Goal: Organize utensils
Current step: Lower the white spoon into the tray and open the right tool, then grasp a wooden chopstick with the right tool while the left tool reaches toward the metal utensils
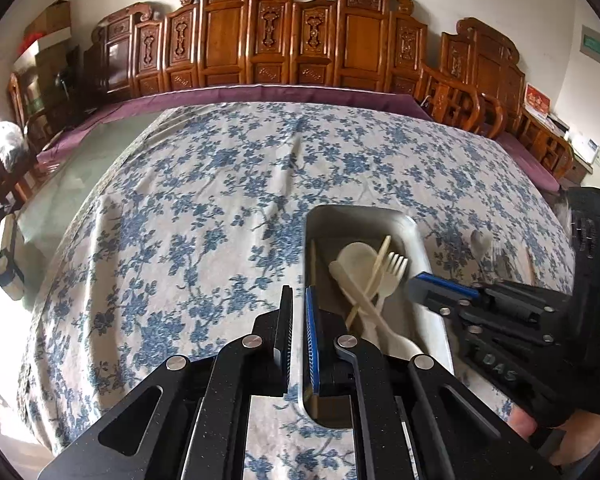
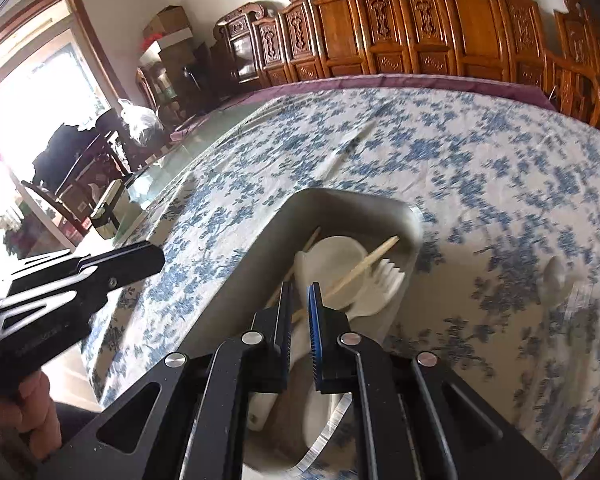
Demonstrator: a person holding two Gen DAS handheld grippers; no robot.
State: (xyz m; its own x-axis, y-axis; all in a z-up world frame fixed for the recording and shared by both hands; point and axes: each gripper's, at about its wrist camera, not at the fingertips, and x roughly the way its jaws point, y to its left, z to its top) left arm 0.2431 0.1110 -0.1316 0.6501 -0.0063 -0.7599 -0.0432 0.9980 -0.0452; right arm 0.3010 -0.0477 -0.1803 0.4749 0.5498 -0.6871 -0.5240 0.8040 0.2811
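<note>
A metal tray (image 1: 360,212) (image 2: 340,196) sits on the blue-flowered tablecloth (image 1: 200,220). In it lie a white spoon (image 1: 354,256) (image 2: 336,256), a white fork (image 1: 394,266) (image 2: 388,276), pale chopsticks (image 1: 376,268) (image 2: 364,268) and a white knife (image 1: 364,304). My left gripper (image 1: 298,292) (image 2: 160,258) hovers by the tray's left rim, shut and empty. My right gripper (image 2: 300,286) (image 1: 414,280) hangs over the tray's right side, its jaws almost together with a thin gap, gripping nothing. A white handle lies below it.
A blurred clear plastic utensil (image 1: 480,240) (image 2: 558,276) lies on the cloth right of the tray. Carved wooden furniture (image 1: 280,40) lines the far wall. The cloth ends at bare glass tabletop (image 1: 80,160) on the left, with chairs beyond it.
</note>
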